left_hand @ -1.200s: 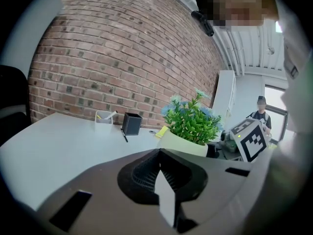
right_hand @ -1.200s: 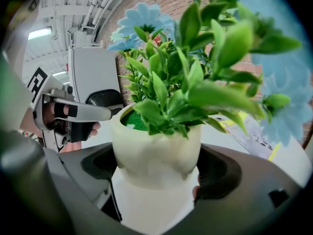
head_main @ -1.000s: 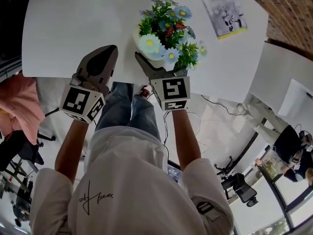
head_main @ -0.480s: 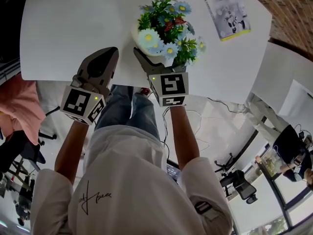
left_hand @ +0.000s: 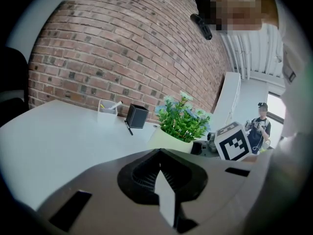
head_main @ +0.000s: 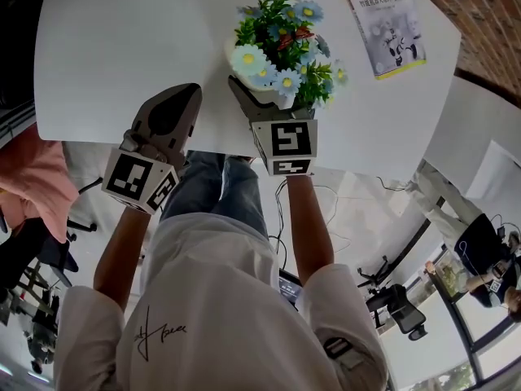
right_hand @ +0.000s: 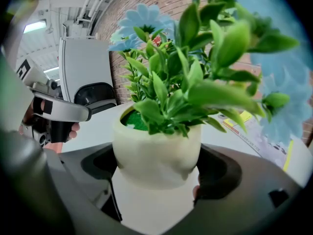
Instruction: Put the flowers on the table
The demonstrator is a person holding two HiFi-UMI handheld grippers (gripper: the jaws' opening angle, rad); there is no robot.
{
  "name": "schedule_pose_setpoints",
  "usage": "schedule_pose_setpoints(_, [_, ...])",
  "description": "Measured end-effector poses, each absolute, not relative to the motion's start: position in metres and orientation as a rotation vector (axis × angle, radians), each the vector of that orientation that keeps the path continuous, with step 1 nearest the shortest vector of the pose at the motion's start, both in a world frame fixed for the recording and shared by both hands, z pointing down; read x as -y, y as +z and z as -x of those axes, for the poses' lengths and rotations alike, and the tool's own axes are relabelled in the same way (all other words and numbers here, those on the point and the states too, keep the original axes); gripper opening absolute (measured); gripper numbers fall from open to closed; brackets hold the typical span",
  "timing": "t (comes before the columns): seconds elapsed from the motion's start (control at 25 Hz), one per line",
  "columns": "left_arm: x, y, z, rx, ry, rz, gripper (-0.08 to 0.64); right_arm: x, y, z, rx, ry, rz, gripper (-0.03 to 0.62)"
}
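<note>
My right gripper (head_main: pixel 273 103) clamps the cream pot of blue flowers (head_main: pixel 281 51), now slightly farther in over the white table (head_main: pixel 122 39) than a second ago. My left gripper (head_main: pixel 175 100), jaws together and empty, stays beside it at the table's near edge.

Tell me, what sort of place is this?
Most likely an office or shared workroom: a white table bearing a black pen holder and a leaflet, a brick wall behind it, and what looks like a black office chair on the floor.
</note>
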State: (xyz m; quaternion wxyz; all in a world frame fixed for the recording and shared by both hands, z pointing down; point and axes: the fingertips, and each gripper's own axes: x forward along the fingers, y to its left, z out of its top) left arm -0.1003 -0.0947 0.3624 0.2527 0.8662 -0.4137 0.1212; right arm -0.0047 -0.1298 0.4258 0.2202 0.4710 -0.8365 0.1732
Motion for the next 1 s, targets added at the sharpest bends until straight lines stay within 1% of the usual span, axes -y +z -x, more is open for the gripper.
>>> schedule_pose_setpoints(0.2, [0.088, 0.358, 0.094, 1.113, 0.335, -2.344, 0.003, 0.127, 0.420, -0.003, 2.301, 0.439, -1.326, 0.480])
schedule_pose_setpoints(1.0, [0.082, 0.354, 0.107, 1.120, 0.323, -2.317, 0.003, 0.135, 0.418, -0.002, 2.256, 0.359, -1.342, 0.480])
